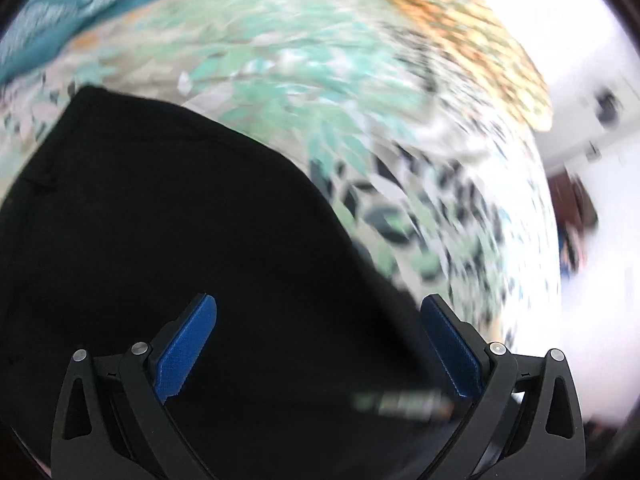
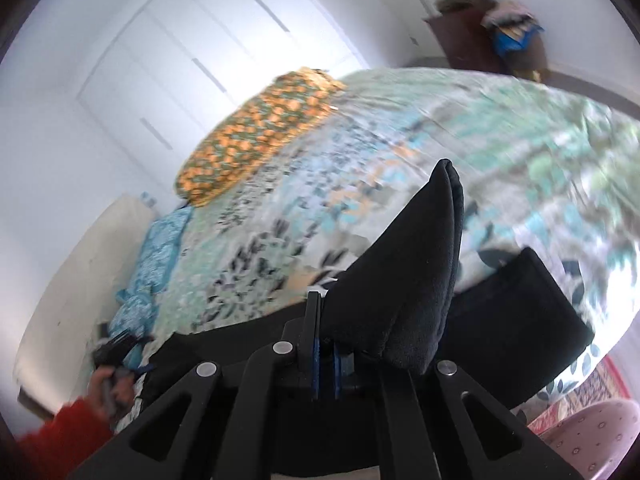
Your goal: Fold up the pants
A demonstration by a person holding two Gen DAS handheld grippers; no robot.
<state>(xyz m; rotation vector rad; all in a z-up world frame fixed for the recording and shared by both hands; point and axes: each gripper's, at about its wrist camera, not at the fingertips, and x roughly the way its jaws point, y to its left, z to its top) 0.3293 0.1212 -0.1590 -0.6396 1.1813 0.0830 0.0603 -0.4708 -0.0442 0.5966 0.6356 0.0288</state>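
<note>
The black pants (image 1: 168,220) lie spread on a floral bedspread (image 1: 304,80). My left gripper (image 1: 318,344) is open just above them, its blue pads (image 1: 188,344) wide apart with nothing between them. In the right wrist view my right gripper (image 2: 326,354) is shut on a fold of the black pants (image 2: 404,280), which stands up in a peak above the fingers. The rest of the pants (image 2: 516,316) lies flat on the bed to the right.
An orange patterned pillow (image 2: 256,132) and a blue patterned cloth (image 2: 156,248) lie at the far side of the bed. White wardrobe doors (image 2: 168,52) stand behind. A hand in a red sleeve (image 2: 76,420) shows at lower left. A pink chair (image 2: 588,432) stands at lower right.
</note>
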